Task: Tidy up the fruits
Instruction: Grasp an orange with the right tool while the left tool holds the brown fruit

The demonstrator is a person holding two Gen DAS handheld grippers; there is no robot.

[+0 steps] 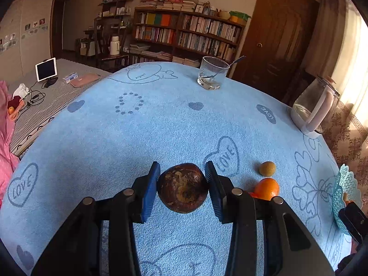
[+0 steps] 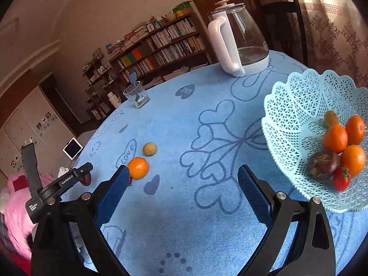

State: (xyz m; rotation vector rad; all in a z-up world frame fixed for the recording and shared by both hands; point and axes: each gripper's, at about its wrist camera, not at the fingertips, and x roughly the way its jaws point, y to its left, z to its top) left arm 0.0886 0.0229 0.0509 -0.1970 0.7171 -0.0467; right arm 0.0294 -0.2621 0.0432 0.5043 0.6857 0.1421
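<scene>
Left wrist view: left gripper clamped on a dark fruit, blue pads pressed to both its sides, fruit seemingly raised a little off the cloth with shadow below — probably held for carrying to the basket, only a sliver of which shows at the right edge. Just right of the grip, an orange and a small tan fruit, both loose on the cloth and apparently awaiting their turn. Farther back, a glass with a spoon and a kettle, set clear of the work. Right wrist view: right gripper with jaws wide apart and nothing between them, hovering over bare cloth between basket and loose fruit, likely free for the next pick. Shown only here: the basket's inside, already holding three oranges, a second dark fruit, a strawberry and one small yellowish fruit at the back. Also here, the left gripper from outside at the far left, the held fruit a mere dark glimpse beneath it. Hidden there, plain in the left view: the clamp itself.
</scene>
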